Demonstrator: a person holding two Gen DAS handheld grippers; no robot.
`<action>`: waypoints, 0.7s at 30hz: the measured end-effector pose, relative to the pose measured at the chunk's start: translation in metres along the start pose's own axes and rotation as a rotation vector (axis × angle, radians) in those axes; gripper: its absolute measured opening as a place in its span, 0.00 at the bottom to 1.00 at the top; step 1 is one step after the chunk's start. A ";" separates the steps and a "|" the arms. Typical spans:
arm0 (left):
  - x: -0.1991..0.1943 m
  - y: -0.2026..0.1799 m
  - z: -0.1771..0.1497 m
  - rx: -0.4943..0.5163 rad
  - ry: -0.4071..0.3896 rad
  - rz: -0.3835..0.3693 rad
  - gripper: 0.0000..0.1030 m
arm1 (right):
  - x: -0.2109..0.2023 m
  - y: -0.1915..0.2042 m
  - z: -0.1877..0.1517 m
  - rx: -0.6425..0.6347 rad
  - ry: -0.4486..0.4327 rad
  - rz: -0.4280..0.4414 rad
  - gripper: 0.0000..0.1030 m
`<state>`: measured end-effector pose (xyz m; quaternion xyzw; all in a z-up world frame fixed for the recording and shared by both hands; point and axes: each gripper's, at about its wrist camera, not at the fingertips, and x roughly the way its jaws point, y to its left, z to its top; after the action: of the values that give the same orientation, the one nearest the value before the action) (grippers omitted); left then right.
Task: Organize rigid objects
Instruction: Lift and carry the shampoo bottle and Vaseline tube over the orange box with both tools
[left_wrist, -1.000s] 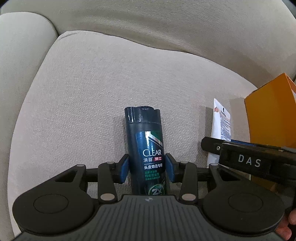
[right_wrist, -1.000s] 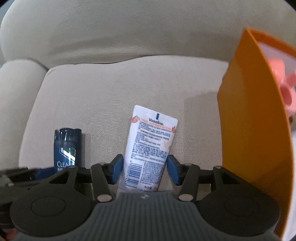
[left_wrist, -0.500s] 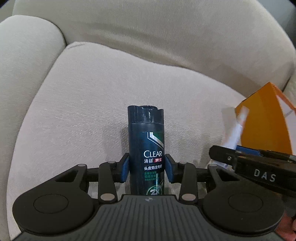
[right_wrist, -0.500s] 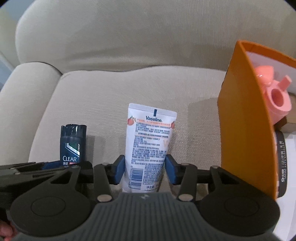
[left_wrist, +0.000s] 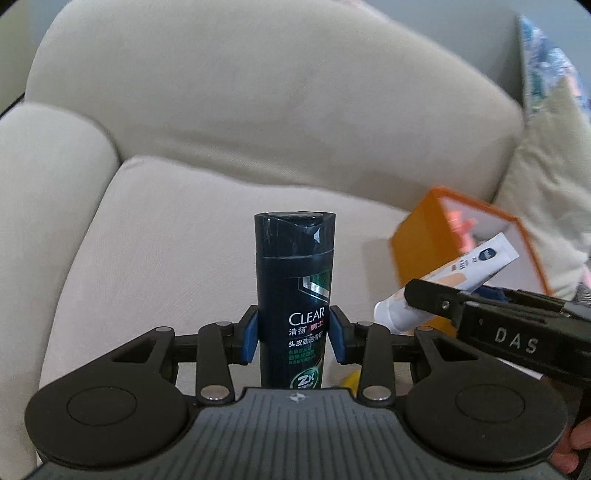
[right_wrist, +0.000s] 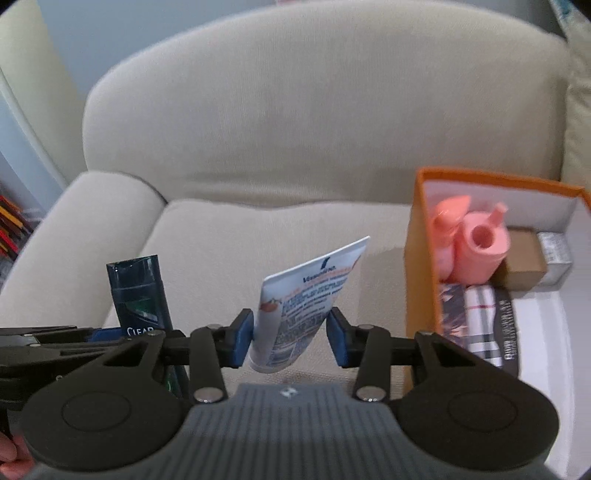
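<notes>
we clamp the dark shampoo bottle (left_wrist: 293, 295) upright in our left gripper (left_wrist: 293, 338), lifted off the sofa seat (left_wrist: 177, 236). our right gripper (right_wrist: 290, 339), its jaws just closing, pinches the tilted lotion tube (right_wrist: 306, 302), probably bound for the orange box (right_wrist: 421, 266) nearby.

The dark blue plastic shampoo bottle (left_wrist: 293, 295) has its base hidden behind the gripper body. The white squeeze tube's (right_wrist: 295, 310) small print is blurred. The orange cardboard box (right_wrist: 421, 277) is cut off by the frame's right edge.
</notes>
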<state>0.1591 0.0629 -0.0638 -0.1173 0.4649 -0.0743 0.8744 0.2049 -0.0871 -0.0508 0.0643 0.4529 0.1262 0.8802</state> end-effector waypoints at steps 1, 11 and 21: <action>-0.007 -0.008 0.002 0.017 -0.016 -0.011 0.42 | -0.008 -0.002 0.002 0.002 -0.018 -0.001 0.43; -0.032 -0.104 0.017 0.149 -0.063 -0.183 0.42 | -0.090 -0.054 -0.013 0.009 -0.097 -0.133 0.43; 0.024 -0.201 0.009 0.314 0.067 -0.286 0.42 | -0.082 -0.139 -0.052 -0.077 0.074 -0.340 0.44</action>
<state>0.1758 -0.1354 -0.0230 -0.0418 0.4547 -0.2731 0.8467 0.1399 -0.2437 -0.0483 -0.0516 0.4843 -0.0048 0.8734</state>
